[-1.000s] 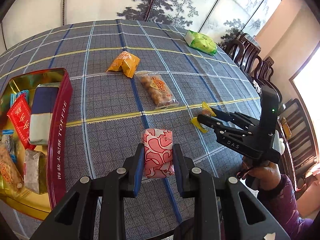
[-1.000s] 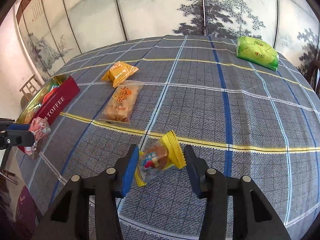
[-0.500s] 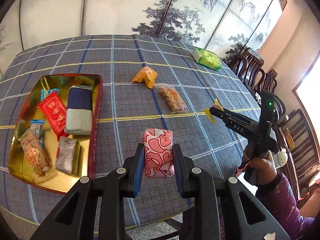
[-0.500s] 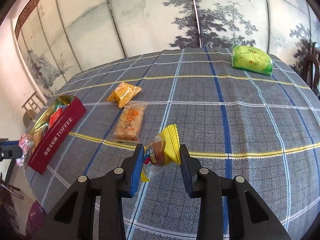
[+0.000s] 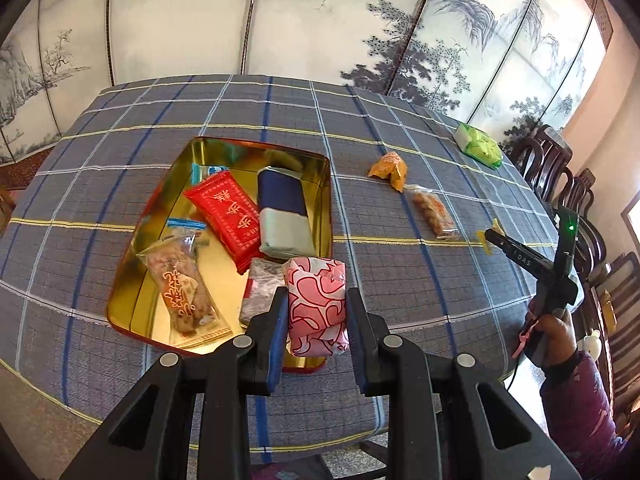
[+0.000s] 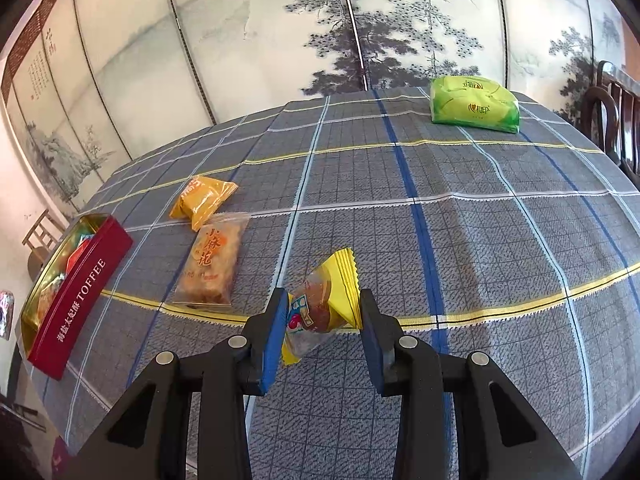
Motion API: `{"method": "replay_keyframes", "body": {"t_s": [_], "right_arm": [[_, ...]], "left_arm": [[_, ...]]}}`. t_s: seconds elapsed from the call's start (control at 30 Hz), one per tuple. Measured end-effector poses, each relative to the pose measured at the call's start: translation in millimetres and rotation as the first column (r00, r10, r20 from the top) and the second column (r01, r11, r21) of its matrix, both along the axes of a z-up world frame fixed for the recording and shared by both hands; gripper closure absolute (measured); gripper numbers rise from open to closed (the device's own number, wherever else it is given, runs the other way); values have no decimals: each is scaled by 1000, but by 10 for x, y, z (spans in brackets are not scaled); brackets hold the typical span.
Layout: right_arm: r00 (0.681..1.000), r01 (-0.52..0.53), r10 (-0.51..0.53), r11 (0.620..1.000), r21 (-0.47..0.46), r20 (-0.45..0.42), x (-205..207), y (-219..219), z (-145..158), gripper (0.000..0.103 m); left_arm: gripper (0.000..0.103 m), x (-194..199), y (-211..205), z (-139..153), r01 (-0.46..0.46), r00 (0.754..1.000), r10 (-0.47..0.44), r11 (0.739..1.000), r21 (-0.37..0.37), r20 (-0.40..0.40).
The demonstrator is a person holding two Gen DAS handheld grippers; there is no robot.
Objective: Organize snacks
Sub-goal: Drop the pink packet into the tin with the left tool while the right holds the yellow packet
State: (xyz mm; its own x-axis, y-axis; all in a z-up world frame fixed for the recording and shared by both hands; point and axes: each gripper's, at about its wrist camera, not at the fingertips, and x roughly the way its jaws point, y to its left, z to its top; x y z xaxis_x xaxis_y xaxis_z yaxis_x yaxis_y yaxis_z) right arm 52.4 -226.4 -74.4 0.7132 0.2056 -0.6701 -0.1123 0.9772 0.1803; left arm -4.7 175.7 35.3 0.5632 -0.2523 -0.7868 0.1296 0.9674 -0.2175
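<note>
My left gripper (image 5: 316,320) is shut on a pink-and-white patterned snack packet (image 5: 316,304), held above the near right corner of the red toffee tin (image 5: 326,200). The gold-lined tin holds several packets, among them a red one (image 5: 230,212) and a navy-and-grey one (image 5: 282,212). My right gripper (image 6: 322,316) is shut on a yellow-edged clear snack packet (image 6: 326,300), lifted over the checked tablecloth. In the left wrist view the right gripper (image 5: 490,238) shows at the right edge, held by a hand (image 5: 554,330). The tin (image 6: 76,292) stands at the left in the right wrist view.
An orange packet (image 6: 204,200) and a clear packet of brown snacks (image 6: 210,264) lie on the cloth between tin and right gripper. A green packet (image 6: 474,106) rests at the far side. Dark wooden chairs (image 5: 560,168) line the right edge; a painted screen stands behind.
My left gripper carried the pink packet leftward from the bare cloth to over the tin. My right gripper closed on the yellow packet and lifted it slightly off the cloth.
</note>
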Motion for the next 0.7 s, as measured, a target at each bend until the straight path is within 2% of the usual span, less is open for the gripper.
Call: {"method": "replay_keyframes", "body": {"t_s": [0.37, 0.7], "right_arm": [[1000, -14, 14, 1000, -2, -2, 0, 3, -21, 66], [1000, -17, 17, 1000, -6, -5, 2, 23, -21, 66]], "left_arm": [[79, 193, 245, -136, -60, 998, 60, 998, 11, -11], [79, 410, 269, -133, -63, 998, 63, 997, 52, 8]]}}
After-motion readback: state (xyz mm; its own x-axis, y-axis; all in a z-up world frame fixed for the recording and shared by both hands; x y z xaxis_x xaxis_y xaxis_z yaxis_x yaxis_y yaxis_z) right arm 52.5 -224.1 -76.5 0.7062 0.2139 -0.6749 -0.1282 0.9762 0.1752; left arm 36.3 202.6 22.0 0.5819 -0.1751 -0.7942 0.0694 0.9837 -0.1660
